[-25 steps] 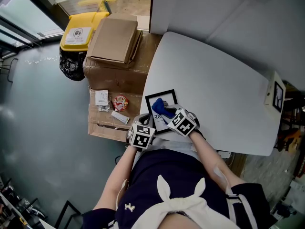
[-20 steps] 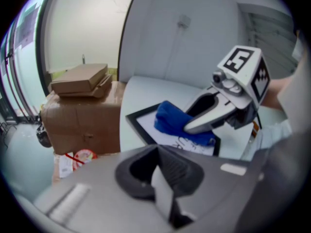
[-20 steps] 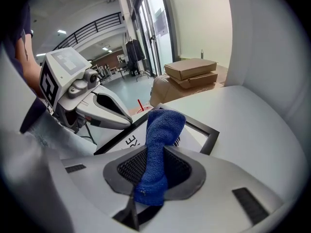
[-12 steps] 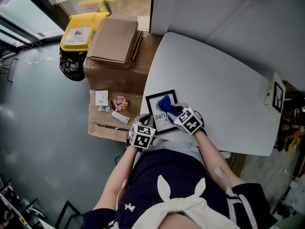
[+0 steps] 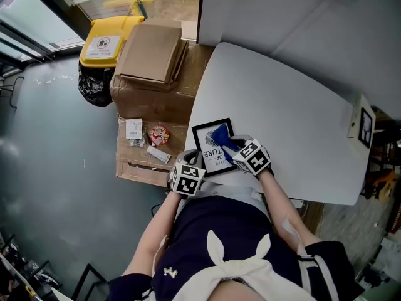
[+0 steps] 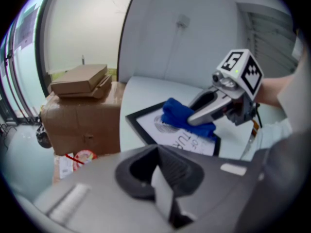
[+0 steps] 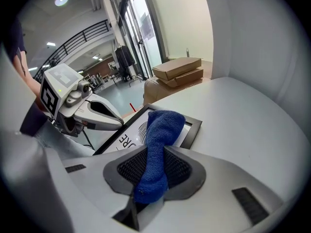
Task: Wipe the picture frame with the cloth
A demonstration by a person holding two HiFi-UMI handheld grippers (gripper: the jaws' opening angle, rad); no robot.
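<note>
- The frame (image 5: 202, 130) (image 6: 141, 125) (image 7: 193, 129) lies flat near the table's (image 5: 282, 105) near edge, in front of the person.
- The cloth (image 5: 219, 135) (image 6: 179, 113) (image 7: 160, 130), blue, lies bunched on the frame's glass and hides part of the print; only a few letters show beside it.
- The right gripper (image 5: 230, 147) (image 6: 212, 108) (image 7: 150, 171) has its jaws clamped on the cloth. The cloth's tail hangs down between the pads, so the lower part of the jaws is covered.
- The left gripper (image 5: 188, 163) (image 6: 160, 178) (image 7: 95, 114) has its jaws together with nothing seen between them. Its tip sits at the frame's near left edge; whether it presses on the frame cannot be told.
- From the head view, both marker cubes cover the jaws and the frame's near edge.
- Cardboard boxes (image 5: 150, 80) stand left of the table, with a yellow bin (image 5: 106, 39) behind them, cut partly by the boxes.
- The person's arms and lap fill the lower head view and hide the table's near rim.
</note>
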